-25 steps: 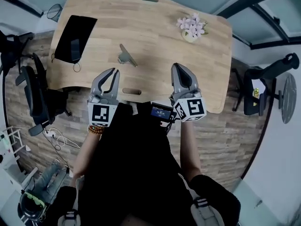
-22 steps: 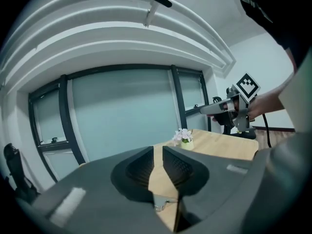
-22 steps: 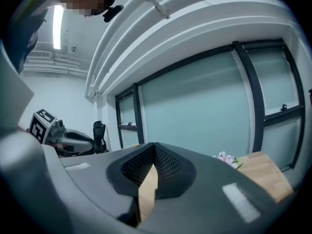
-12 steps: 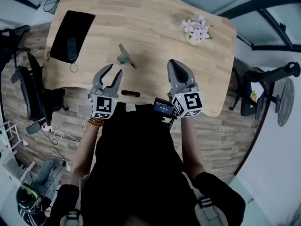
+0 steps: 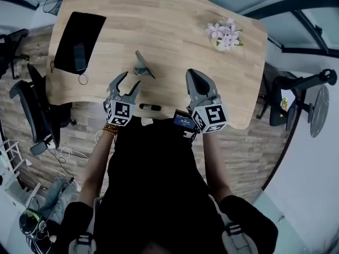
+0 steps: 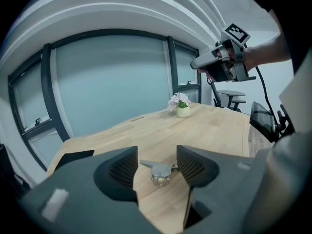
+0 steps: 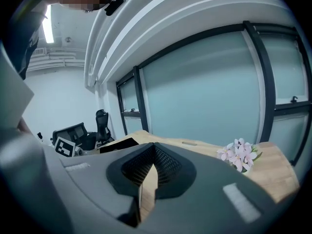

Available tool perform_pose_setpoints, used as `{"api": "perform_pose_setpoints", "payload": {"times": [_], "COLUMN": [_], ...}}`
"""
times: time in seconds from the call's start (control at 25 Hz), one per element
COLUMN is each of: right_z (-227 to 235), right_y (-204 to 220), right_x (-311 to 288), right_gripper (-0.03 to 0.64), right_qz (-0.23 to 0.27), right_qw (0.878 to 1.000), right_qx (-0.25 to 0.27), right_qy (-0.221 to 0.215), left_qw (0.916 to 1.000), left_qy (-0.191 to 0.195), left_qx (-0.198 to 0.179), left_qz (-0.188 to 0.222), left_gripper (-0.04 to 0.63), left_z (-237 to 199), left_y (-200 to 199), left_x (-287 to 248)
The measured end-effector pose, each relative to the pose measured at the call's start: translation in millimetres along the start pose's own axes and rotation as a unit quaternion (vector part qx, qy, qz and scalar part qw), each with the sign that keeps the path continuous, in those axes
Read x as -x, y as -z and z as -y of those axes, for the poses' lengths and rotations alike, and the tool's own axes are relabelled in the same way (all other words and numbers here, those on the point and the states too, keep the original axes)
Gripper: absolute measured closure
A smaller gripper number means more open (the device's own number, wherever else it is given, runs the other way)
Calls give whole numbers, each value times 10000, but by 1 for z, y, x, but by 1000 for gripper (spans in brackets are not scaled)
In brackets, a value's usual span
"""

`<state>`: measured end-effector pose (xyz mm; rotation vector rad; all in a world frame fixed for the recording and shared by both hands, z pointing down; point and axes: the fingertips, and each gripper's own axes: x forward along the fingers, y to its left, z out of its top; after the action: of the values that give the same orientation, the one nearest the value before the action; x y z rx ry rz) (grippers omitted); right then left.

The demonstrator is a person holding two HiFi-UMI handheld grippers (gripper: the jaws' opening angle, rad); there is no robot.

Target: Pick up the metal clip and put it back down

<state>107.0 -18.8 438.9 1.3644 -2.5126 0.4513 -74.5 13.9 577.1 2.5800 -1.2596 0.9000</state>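
The metal clip (image 5: 142, 66) lies on the wooden table (image 5: 175, 36), slightly left of its middle. My left gripper (image 5: 127, 81) is open, its tips a short way in front of the clip and apart from it. In the left gripper view the clip (image 6: 158, 169) shows on the tabletop between the spread jaws of that gripper (image 6: 157, 165). My right gripper (image 5: 194, 77) hovers over the table's near edge to the right, jaws shut with nothing between them. Its own view shows the shut jaws of the right gripper (image 7: 155, 165).
A black tablet (image 5: 79, 41) with a cable lies at the table's left. A small pot of pink flowers (image 5: 224, 35) stands at the far right. Office chairs (image 5: 32, 110) flank the table on both sides. A black slot (image 5: 149, 107) sits at the table's near edge.
Both grippers have moved forward over the table's near edge; the left one has come closer to the clip. The clip has not moved.
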Motion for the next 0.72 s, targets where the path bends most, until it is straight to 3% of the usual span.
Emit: {"api": "perform_pose_setpoints", "payload": {"times": [0.2, 0.72], "right_z": [-4, -1], "right_y": [1, 6], "right_x": [-11, -27], "right_gripper": [595, 595], "right_qz": [-91, -362], "right_qw": [9999, 9992], "right_qx": [-9, 19], "right_qy": [56, 180], "left_qw": [9998, 9940], "left_qy": [117, 891], "left_qx": [-4, -55], "left_qz": [-154, -629], "left_gripper": [308, 241], "left_z": [-9, 7], "left_y": [24, 81], "left_x": [-20, -74]}}
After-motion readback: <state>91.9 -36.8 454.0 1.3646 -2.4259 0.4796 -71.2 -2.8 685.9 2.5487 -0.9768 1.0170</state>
